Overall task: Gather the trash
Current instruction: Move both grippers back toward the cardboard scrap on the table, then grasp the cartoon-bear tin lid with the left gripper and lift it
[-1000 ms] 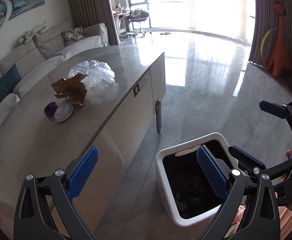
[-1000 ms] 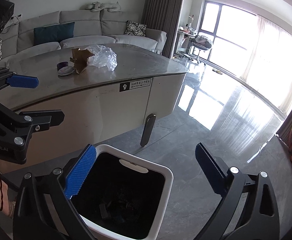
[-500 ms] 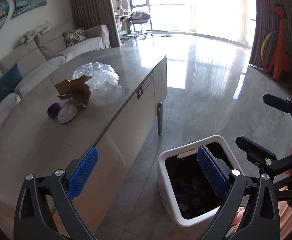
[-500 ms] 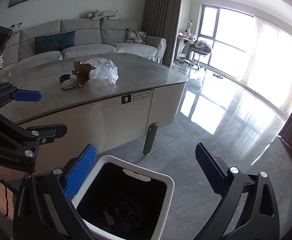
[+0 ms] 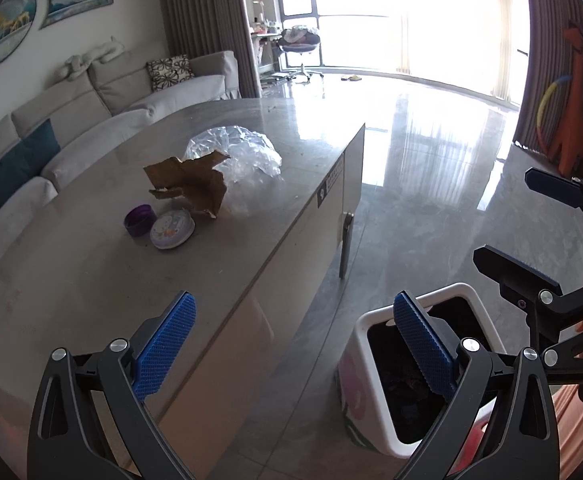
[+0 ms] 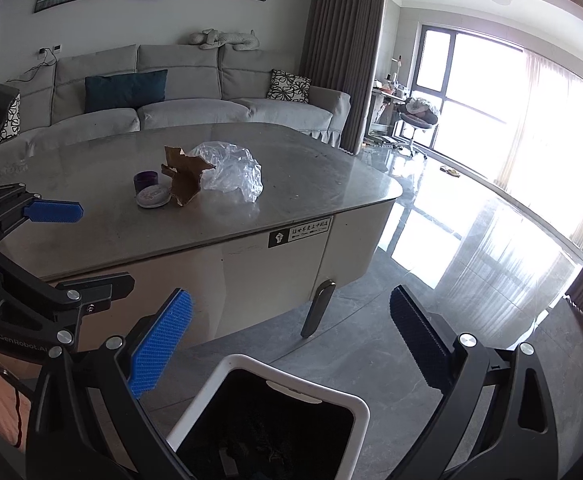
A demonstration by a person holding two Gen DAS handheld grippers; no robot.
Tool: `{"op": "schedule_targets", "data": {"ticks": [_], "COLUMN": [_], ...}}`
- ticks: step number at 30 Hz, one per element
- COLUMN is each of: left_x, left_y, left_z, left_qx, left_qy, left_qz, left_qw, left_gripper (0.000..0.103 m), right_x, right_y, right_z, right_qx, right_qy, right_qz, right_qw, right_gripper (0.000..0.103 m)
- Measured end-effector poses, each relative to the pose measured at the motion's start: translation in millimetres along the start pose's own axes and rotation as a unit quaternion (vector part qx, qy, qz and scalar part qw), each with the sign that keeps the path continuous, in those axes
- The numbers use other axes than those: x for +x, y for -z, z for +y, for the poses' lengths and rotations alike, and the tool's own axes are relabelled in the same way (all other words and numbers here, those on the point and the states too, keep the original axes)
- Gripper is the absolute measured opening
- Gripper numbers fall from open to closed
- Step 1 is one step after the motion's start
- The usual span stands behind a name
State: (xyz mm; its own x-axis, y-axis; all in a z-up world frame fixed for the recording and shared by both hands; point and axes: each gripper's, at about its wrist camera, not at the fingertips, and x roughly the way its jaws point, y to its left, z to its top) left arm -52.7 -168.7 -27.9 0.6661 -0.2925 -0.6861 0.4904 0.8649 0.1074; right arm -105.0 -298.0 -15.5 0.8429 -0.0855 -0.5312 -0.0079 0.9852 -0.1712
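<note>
Both grippers released, nothing held: left gripper (image 5: 291,340) over tabletop (image 5: 91,280) edge, right gripper (image 6: 291,344) above white bin (image 6: 355,404). Trash clustered mid-tabletop: torn cardboard (image 5: 189,184), plastic bag (image 5: 239,154), purple cup (image 5: 139,220), round lid (image 5: 171,229). Bin parked beside, presumably for short drops.

Count on desk (image 5: 91,280), frame centre: 1 torn cardboard piece (image 5: 189,184), 1 crumpled clear plastic bag (image 5: 239,154), 1 purple cup (image 5: 139,221), 1 round lid (image 5: 171,230). Floor, lower right: 1 white bin (image 5: 365,380). Grippers: 2, left gripper (image 5: 295,350), right gripper (image 6: 291,340).
</note>
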Motion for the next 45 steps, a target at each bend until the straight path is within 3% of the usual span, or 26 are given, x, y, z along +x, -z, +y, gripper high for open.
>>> {"op": "schedule_targets", "data": {"ticks": [14,19,29,32,35,38,43,45], "left_x": [40,74,136,154,159,161,159,160], "left_y": [-21,-30,-40,-42,-47,-51,-56,-57], "left_z": [86,114,123,124,121,123,123,122], "left_qx": [-0.051,-0.09,-0.102,-0.122,-0.117,-0.125,-0.124,-0.126], "left_qy": [-0.035,-0.016,-0.005,-0.01,-0.031,-0.048,-0.053,-0.053], "left_qz": [0.012,0.036,0.067,0.088,0.086,0.085,0.07,0.068], "left_qw": [0.998,0.9951,0.9925,0.9886,0.989,0.9874,0.9883,0.9882], "left_gripper": [0.099,0.099,0.099,0.099,0.098,0.094,0.063,0.058], "right_x": [69,102,141,147,153,156,158,156], "right_y": [-54,-65,-58,-55,-53,-52,-51,-51], "right_z": [47,53,56,57,56,55,51,50], "right_qx": [-0.034,-0.03,-0.038,-0.043,-0.046,-0.043,-0.04,-0.035], "right_qy": [-0.031,-0.026,-0.014,-0.011,-0.008,-0.009,-0.007,-0.009], "right_qz": [-0.016,-0.01,0.014,0.018,0.02,0.022,0.022,0.023], "right_qw": [0.999,0.999,0.999,0.999,0.999,0.999,0.999,0.999], "right_gripper": [0.098,0.098,0.098,0.098,0.098,0.098,0.098,0.098]}}
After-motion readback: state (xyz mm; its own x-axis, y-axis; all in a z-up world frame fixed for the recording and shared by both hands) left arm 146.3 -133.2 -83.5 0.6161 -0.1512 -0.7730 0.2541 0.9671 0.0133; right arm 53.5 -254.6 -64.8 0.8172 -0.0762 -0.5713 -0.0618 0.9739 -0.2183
